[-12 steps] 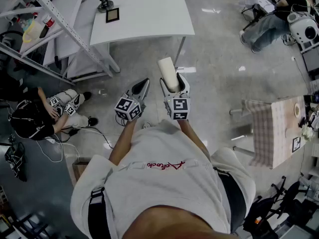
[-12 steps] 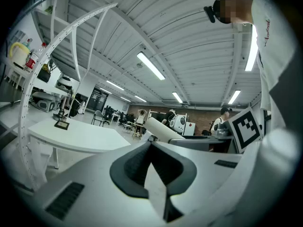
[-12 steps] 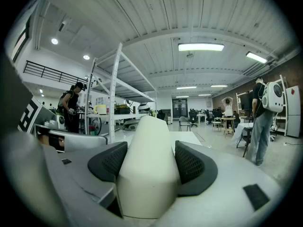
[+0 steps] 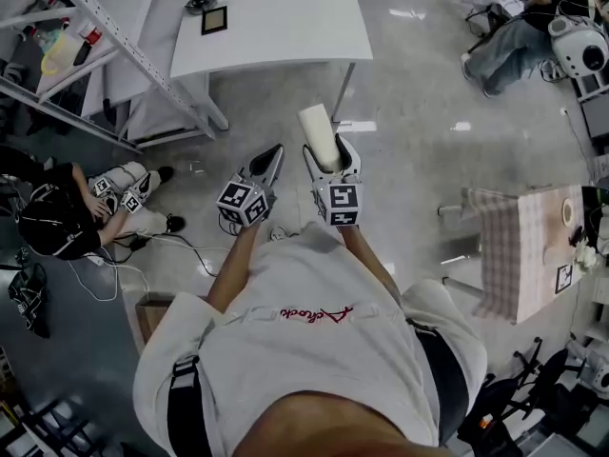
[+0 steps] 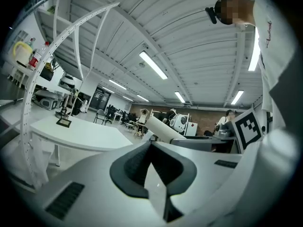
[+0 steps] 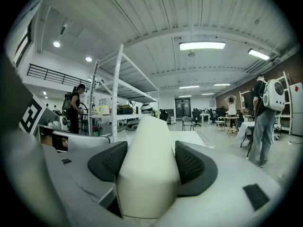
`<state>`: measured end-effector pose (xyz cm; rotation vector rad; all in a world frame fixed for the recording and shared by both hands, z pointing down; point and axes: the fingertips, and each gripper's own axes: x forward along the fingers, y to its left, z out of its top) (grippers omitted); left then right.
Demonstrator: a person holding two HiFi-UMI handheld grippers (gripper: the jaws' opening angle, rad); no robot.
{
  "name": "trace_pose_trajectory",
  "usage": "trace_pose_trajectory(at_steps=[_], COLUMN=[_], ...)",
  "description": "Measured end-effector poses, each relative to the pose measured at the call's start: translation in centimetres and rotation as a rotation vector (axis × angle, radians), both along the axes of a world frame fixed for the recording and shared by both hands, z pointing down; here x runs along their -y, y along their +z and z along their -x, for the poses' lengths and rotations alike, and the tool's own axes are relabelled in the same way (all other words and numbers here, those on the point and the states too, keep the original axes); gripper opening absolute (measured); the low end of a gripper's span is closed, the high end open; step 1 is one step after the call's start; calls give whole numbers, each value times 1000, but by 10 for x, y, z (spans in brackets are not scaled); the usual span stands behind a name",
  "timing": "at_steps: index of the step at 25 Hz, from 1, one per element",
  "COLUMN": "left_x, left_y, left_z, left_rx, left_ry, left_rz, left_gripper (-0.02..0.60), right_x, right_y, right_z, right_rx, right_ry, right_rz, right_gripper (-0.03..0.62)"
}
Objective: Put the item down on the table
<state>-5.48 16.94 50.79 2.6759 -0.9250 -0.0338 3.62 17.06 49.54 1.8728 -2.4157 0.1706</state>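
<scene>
- Now the cream, rounded, tube-like item point(image 6: 147, 178) is clamped in the right tongs point(image 4: 330, 152), which are spread wide around it, its long axis running forward past their tips.
- The white rectangular surface point(image 4: 276, 17) lies ahead of them, well apart.
- The left tongs point(image 5: 151, 143), pressed together, grip nothing.

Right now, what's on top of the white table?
A dark frame and a stand's base on the white table, near its far left corner. Its far edge is cut off.
</scene>
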Motion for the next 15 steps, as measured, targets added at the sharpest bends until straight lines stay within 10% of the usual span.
trace_pose_trajectory(at_steps=[15], left_x=[-1], left_y=[-1], left_z=[-31], left_rx=[15], left_ry=[-34], left_rz=[-5], left_gripper=[5], right_x=[-4], right_y=[9], right_z=[-29], right_rx=[3], right_ry=[-43], right_rz=[24], right_gripper=[317])
